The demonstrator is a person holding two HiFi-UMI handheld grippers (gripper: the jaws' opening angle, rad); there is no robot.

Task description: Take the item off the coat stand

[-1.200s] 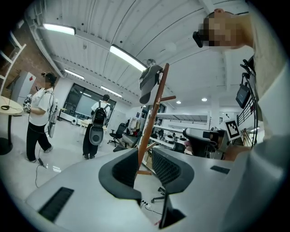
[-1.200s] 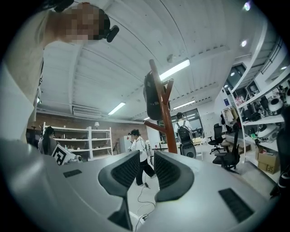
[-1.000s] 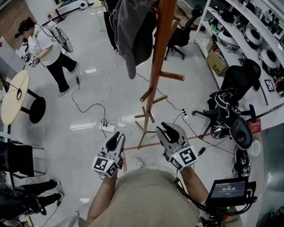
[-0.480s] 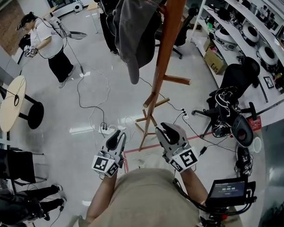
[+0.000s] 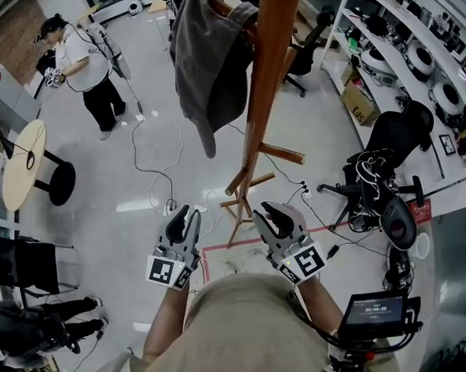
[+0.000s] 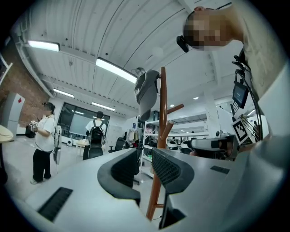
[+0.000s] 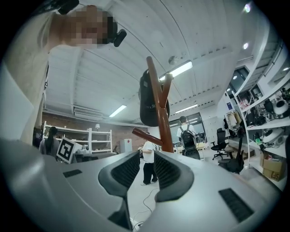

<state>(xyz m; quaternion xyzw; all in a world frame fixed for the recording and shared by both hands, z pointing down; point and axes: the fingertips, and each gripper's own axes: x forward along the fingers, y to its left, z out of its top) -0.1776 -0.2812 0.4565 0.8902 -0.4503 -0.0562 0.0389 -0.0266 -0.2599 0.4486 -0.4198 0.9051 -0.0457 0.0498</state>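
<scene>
You hold your left gripper (image 5: 185, 219) and right gripper (image 5: 266, 213) level, side by side near the foot of the coat stand (image 5: 267, 81), both with jaws slightly spread and empty. The grey garment (image 5: 202, 64) hangs high on the coat stand, left of its pole. Over the last second your left gripper has lifted and rolled a little

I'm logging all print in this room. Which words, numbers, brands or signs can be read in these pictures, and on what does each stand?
No text can be read with certainty.
Small screen: a row of digits, too small to read.
Cardboard box: dark print, too blurred to read.
Red card: pale print, too small to read.
</scene>
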